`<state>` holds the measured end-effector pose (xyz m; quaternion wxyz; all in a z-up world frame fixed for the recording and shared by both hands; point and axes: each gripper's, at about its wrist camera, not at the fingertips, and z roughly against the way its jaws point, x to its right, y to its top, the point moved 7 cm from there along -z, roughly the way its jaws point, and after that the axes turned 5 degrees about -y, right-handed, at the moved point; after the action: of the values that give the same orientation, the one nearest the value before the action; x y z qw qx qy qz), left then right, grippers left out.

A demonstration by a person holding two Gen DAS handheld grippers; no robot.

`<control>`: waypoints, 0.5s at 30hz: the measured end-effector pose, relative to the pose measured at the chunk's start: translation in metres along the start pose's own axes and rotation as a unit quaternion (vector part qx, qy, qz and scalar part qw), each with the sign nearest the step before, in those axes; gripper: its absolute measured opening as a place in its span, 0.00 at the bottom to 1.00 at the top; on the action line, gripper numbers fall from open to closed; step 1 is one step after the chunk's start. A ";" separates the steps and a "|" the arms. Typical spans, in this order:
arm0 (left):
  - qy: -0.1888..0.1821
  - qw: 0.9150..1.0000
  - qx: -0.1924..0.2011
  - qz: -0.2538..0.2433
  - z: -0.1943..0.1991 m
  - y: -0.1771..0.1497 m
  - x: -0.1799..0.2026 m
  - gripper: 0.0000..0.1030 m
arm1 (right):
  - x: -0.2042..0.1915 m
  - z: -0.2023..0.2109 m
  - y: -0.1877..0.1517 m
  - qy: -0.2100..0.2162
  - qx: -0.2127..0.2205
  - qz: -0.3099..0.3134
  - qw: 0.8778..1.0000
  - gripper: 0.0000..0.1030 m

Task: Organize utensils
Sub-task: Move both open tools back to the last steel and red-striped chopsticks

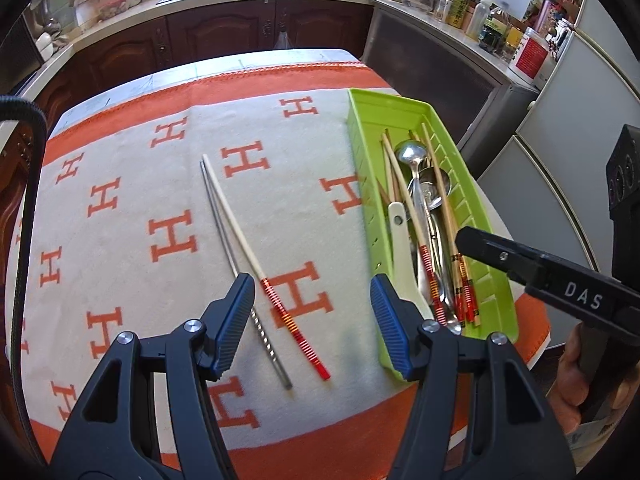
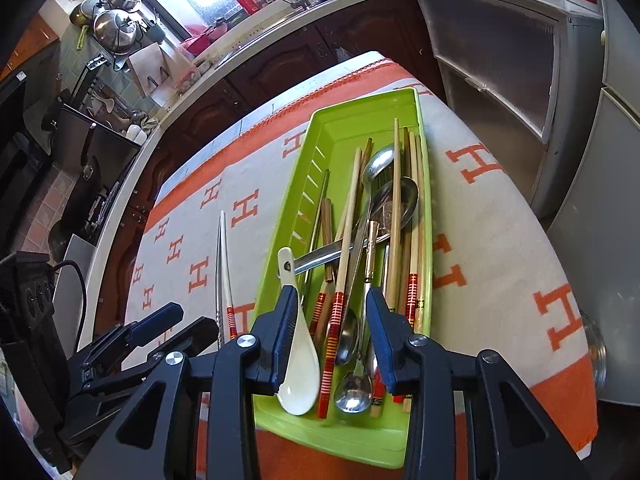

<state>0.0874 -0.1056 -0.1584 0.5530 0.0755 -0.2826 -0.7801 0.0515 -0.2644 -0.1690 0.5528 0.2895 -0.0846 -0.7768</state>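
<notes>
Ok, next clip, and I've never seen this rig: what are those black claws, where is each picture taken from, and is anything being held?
No robot here: a person holds a hand-held gripper in each hand, each with a camera looking along its two fingers. One picture is from the left gripper, the other from the right gripper. Both are open and hold nothing. The left one hovers over two loose chopsticks on the tablecloth: a metal chopstick and a pale chopstick with a red striped end. The right one is above the green tray, which already holds chopsticks, metal spoons and a white spoon.
</notes>
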 end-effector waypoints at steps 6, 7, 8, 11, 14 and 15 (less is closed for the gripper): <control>0.007 1.000 0.008 0.007 0.009 -0.009 -0.015 0.56 | -0.015 0.010 -0.007 -0.004 0.008 0.023 1.000 0.38; 0.009 1.000 0.009 0.008 0.010 -0.010 -0.017 0.56 | -0.018 0.011 -0.007 -0.004 0.008 0.028 1.000 0.40; 0.011 1.000 0.010 0.008 0.011 -0.010 -0.018 0.56 | -0.022 0.012 -0.008 -0.004 0.009 0.035 0.999 0.42; 0.017 1.000 0.015 0.010 0.015 -0.012 -0.026 0.56 | -0.035 0.015 -0.009 -0.007 0.015 0.054 0.998 0.48; 0.023 0.999 0.019 0.016 0.018 -0.015 -0.037 0.56 | -0.050 0.015 -0.010 -0.013 0.022 0.078 0.997 0.48; 0.025 0.999 0.021 0.020 0.019 -0.016 -0.042 0.56 | -0.056 0.016 -0.010 -0.017 0.025 0.088 0.996 0.48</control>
<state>0.0823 -0.0571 -0.1592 0.5739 0.1011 -0.2862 -0.7606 0.0472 -0.2131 -0.1408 0.6099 0.2812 -0.1382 -0.7279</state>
